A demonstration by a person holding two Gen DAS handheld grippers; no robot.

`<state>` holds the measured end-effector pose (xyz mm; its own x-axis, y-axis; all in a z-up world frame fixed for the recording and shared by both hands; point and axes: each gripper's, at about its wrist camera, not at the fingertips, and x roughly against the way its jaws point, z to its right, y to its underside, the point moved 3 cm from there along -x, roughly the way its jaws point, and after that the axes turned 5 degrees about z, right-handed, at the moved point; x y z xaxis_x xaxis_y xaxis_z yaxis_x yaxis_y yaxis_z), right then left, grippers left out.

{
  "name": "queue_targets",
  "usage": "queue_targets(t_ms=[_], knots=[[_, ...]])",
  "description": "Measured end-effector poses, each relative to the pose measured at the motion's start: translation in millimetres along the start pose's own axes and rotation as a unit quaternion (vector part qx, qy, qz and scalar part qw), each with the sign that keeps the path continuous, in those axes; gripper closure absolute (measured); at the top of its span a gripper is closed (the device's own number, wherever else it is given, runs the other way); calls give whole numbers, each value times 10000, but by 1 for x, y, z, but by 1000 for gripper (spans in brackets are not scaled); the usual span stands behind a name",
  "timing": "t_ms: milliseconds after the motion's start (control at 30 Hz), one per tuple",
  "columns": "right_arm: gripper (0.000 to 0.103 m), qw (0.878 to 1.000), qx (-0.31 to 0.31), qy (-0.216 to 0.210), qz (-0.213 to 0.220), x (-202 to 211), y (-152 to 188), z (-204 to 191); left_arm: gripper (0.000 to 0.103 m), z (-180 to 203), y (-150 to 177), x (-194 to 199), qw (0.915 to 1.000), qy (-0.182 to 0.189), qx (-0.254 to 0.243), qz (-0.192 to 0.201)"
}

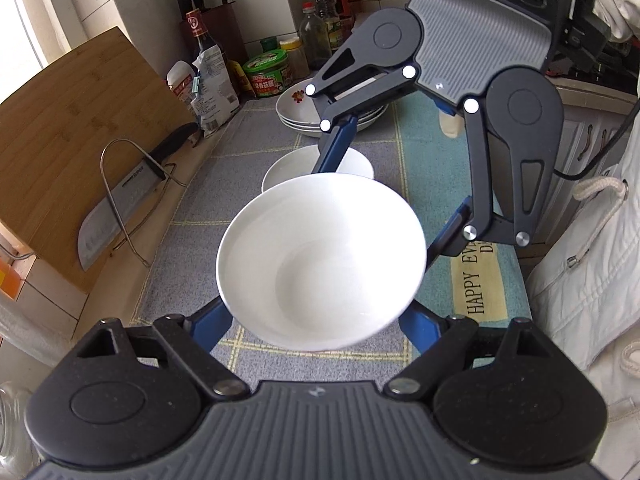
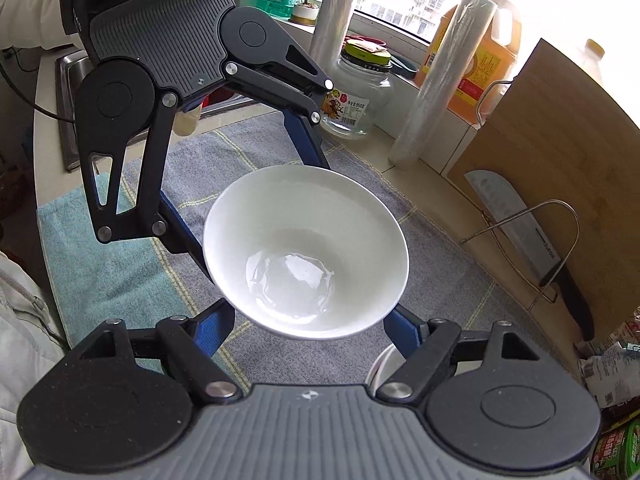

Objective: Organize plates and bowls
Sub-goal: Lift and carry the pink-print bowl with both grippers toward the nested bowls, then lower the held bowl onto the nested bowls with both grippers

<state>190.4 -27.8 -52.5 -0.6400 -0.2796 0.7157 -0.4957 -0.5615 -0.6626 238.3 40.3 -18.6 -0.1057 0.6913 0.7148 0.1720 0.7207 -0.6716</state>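
Both the left gripper (image 1: 320, 316) and right gripper (image 2: 310, 318) clasp one round white ceramic bowl (image 1: 320, 264) mid-frame above the table's grey checked cloth (image 1: 192, 248). Only the left wrist view shows stacked white plates (image 1: 304, 112) behind; only the right shows a glass jar (image 2: 360, 92).

Left claw (image 1: 320, 316) and right claw (image 2: 308, 320) face each other, tilted downward, blue fingers (image 1: 212, 320) partly spread.

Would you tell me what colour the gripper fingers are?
Blue; the left gripper's fingers show it best in the left wrist view.

White bowl (image 1: 320, 260) aloft, slightly tilted
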Motion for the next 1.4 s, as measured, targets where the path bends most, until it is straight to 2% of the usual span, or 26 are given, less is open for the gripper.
queue_targets(t_ms=[300,633,967,1400], knots=[[18,9995,8,299,21,32,28,29,14,2,-42,-27,9996,-70,-215,167],[18,9992,-146,371,-60,39,58,57,14,-1,-66,-60,9996,11,-234,130],[18,9993,-284,173,-141,33,75,77,14,-7,-71,-87,9998,203,-1,-25],[18,9985,-475,-146,-240,21,80,87,14,-13,-67,-101,9988,379,189,-230]])
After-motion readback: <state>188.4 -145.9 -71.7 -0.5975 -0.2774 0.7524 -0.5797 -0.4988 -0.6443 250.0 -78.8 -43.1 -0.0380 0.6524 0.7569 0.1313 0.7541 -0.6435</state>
